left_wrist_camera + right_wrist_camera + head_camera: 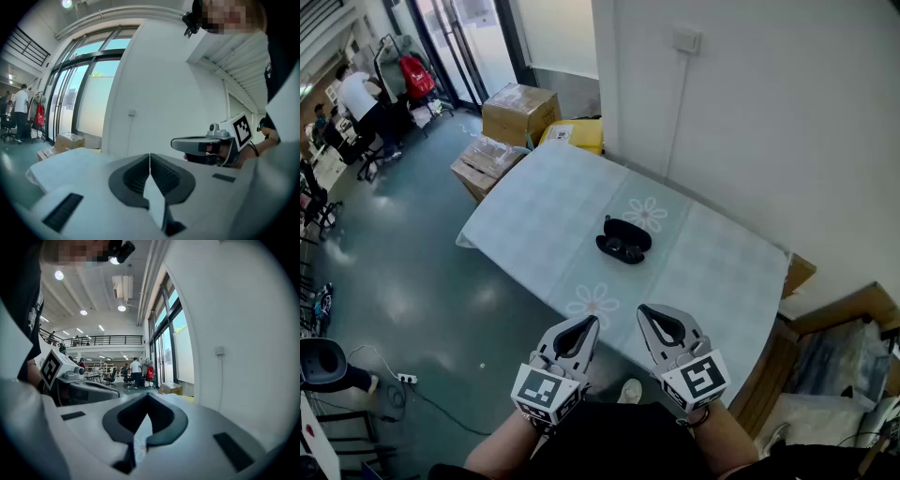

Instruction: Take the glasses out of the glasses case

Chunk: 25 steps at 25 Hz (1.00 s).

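A black glasses case (623, 240) lies near the middle of the table (534, 220), which wears a pale cloth with flower prints. Its lid looks tipped back, with something dark inside; it is too small to make out more. Both grippers are held low near the table's front edge, well short of the case. My left gripper (590, 322) has its jaws shut and empty, and my right gripper (644, 310) is likewise shut and empty. In the left gripper view the jaws (150, 157) meet at their tips. The right gripper view shows the same (147, 397). Neither gripper view shows the case.
A white wall (769, 122) with a switch (686, 39) runs along the table's far right side. Cardboard boxes (519, 111) and a yellow box (576, 134) stand on the floor beyond the far corner. More boxes (839, 323) sit at the right. People and chairs (361, 103) are far left.
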Each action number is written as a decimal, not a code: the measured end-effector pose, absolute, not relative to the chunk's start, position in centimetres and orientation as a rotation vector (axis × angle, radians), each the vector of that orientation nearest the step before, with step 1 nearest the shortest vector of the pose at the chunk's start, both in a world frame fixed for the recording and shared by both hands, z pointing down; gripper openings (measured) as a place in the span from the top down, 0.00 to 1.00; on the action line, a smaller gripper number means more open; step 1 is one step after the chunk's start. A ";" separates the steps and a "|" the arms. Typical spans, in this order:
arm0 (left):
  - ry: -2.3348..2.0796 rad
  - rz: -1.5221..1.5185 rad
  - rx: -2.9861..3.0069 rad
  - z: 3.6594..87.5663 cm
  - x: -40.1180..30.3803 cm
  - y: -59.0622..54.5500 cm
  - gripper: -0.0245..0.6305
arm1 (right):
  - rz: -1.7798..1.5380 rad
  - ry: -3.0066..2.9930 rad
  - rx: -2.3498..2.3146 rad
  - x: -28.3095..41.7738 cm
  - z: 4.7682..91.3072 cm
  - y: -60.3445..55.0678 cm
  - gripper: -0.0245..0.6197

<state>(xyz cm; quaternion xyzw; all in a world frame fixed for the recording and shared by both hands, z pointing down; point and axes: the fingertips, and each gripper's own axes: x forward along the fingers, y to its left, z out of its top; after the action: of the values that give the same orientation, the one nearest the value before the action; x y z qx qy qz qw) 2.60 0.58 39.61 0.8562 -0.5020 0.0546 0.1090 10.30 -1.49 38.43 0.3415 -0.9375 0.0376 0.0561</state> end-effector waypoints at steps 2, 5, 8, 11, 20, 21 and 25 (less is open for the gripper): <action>-1.475 0.159 2.525 39.7 2.5 0.5 0.92 | 0.108 -2.842 1.036 10.2 38.4 -1.5 0.93; -1.450 0.153 2.559 40.1 2.6 0.7 0.92 | 0.104 -2.844 1.040 10.1 38.5 -1.6 0.93; -1.443 0.147 2.561 40.1 2.8 0.8 0.92 | 0.102 -2.842 1.048 10.3 38.4 -1.6 0.93; -1.442 0.143 2.560 40.1 2.6 0.9 0.92 | 0.104 -2.837 1.049 10.1 38.4 -1.5 0.93; -1.435 0.153 2.561 40.1 0.7 1.3 0.92 | 0.091 -2.856 1.035 7.9 38.1 -1.3 0.93; -1.434 0.154 2.562 40.1 0.4 1.4 0.92 | 0.092 -2.856 1.037 7.6 38.2 -1.3 0.93; -1.422 0.152 2.567 39.9 -1.0 1.6 0.92 | 0.112 -2.843 1.049 6.3 38.5 -1.2 0.93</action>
<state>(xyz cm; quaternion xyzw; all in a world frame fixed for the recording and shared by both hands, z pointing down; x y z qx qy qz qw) -1.00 1.56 39.92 0.8691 -0.4814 0.0515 0.1015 6.31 -1.20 38.46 0.3455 -0.9361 0.0368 0.0547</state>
